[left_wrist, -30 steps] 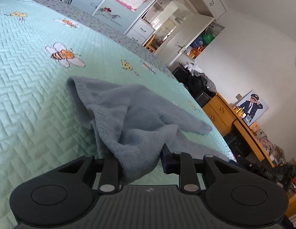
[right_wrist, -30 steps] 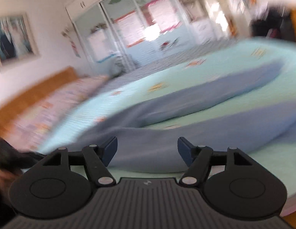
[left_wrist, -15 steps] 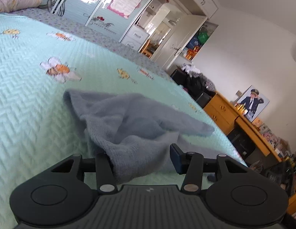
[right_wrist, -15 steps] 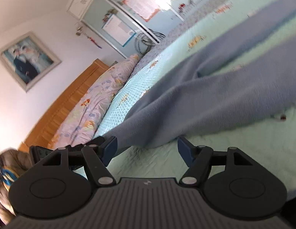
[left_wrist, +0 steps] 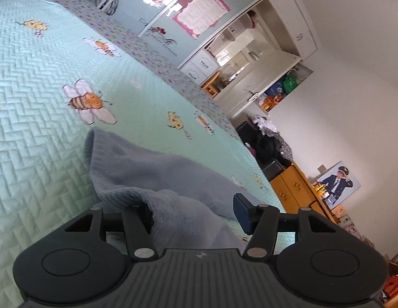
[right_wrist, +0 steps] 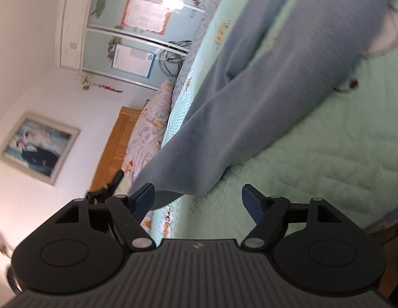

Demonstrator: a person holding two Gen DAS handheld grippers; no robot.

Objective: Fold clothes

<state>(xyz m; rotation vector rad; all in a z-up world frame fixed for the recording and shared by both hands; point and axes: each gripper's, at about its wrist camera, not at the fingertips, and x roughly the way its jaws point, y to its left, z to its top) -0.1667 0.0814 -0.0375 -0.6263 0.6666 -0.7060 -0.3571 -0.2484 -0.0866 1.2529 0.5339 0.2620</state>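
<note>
A grey-blue knit garment (left_wrist: 160, 179) lies bunched on the mint quilted bedspread (left_wrist: 45, 102) with bee prints. My left gripper (left_wrist: 193, 215) hangs low over it with its jaws opening. A fold of the cloth drapes over the left finger, while the right fingertip (left_wrist: 241, 215) stands clear of the fabric. In the right wrist view the same garment (right_wrist: 250, 102) stretches away in two long legs. My right gripper (right_wrist: 199, 197) is open and its jaws are widening. The near end of the cloth lies just past its fingertips, with nothing pinched.
Sliding wardrobe doors (left_wrist: 173, 12) stand behind the bed. A wooden dresser (left_wrist: 293, 190) and dark bags (left_wrist: 270, 143) sit beyond the bed's far edge. A floral pillow (right_wrist: 150, 128) and wooden headboard (right_wrist: 116, 143) lie left of the garment.
The left jaws have spread and let go of the pinched cloth, which still hangs over one finger. The right gripper rolled and dropped toward the garment's near end.
</note>
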